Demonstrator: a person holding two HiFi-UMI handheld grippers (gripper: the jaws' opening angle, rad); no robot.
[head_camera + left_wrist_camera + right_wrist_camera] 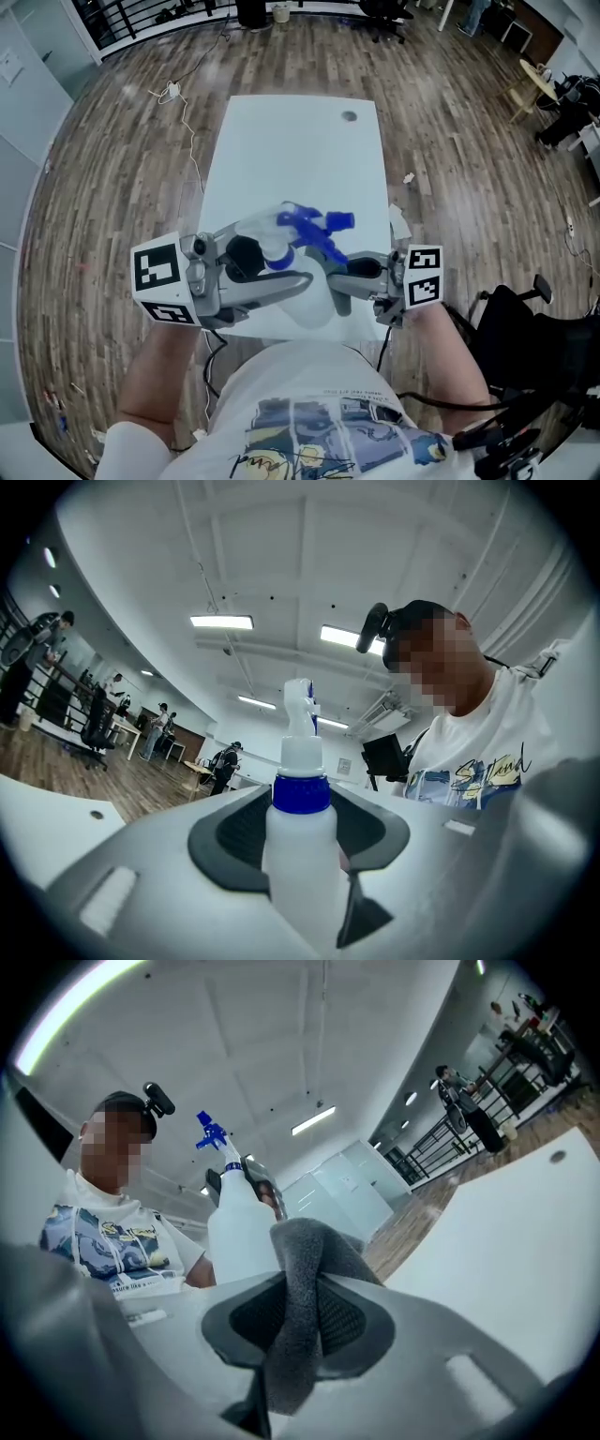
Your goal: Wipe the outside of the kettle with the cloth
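Grey cloth is clamped in the right gripper. Both jaws close on a bunched fold, which stands up above the pads – a second part hangs below them.

White plastic bottle is clamped in the left gripper:
- The jaws press on opposite sides of the body, just under the blue collar.
- The bottle stands upright between the pads, with the neck and spray head above them.
- The spray head is blue, as the head view shows.

Position of the parts, head view:
- Both grippers are held in front of the person's chest, over the near edge of the white table.
- The grippers point toward each other – left from the left side, right from the right side.
- The bottle is between them, off the table surface.
- The right gripper's tips are just beside the bottle body.

In the right gripper view, the cloth's raised fold overlaps the lower part of the bottle. Contact between cloth and bottle cannot be confirmed from any view.

The table carries a small round hole near its far edge. Wood flooring surrounds the table.
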